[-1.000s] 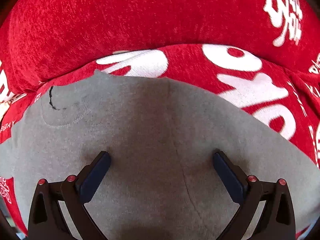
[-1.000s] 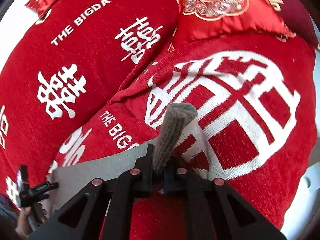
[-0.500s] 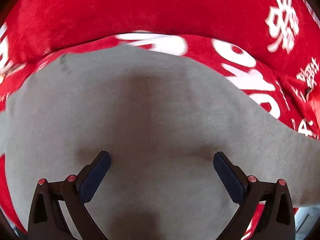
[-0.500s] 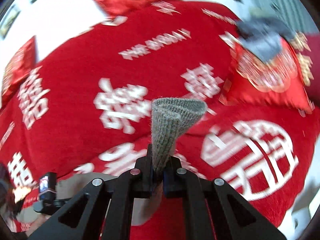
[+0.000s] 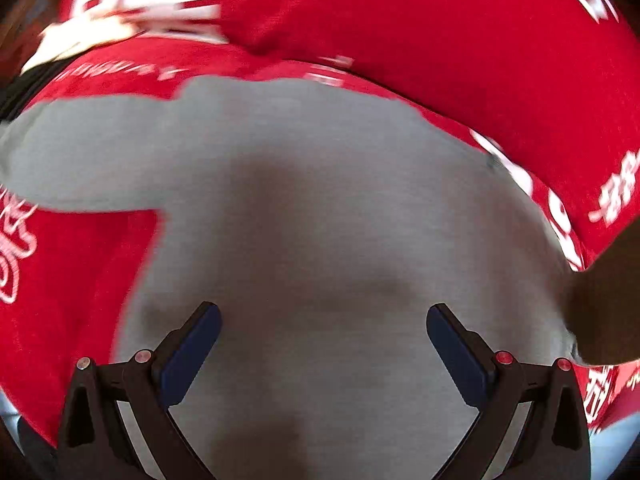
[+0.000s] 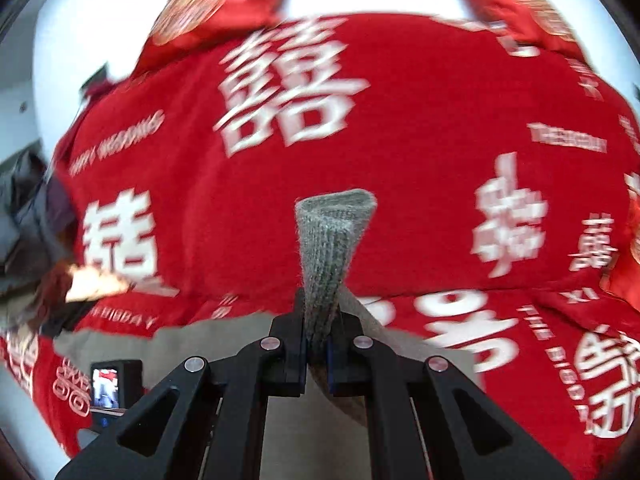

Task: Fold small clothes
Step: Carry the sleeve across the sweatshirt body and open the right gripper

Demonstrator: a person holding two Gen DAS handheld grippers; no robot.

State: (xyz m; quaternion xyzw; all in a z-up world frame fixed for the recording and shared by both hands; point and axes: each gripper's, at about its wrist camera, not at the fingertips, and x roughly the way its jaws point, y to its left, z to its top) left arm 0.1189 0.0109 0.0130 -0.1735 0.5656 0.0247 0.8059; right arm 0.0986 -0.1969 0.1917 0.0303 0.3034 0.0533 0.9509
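A small grey garment (image 5: 304, 208) lies spread on a red blanket (image 5: 480, 40) with white characters; one sleeve reaches to the left. My left gripper (image 5: 322, 334) is open just above the garment's body, its jaws wide apart and empty. My right gripper (image 6: 318, 340) is shut on a grey ribbed cuff (image 6: 330, 240) that sticks up from the jaws. The rest of the garment (image 6: 224, 340) trails down and left below the gripper. The view is blurred by motion.
The red blanket (image 6: 280, 160) covers a bed or sofa with a raised bulge behind the garment. Red embroidered cushions (image 6: 216, 12) lie at the back against a white wall. The other gripper's camera screen (image 6: 110, 386) shows at lower left.
My right gripper has lifted and swung left with the cuff in it. The left gripper has shifted over the garment, still open; a sleeve now shows at its left.
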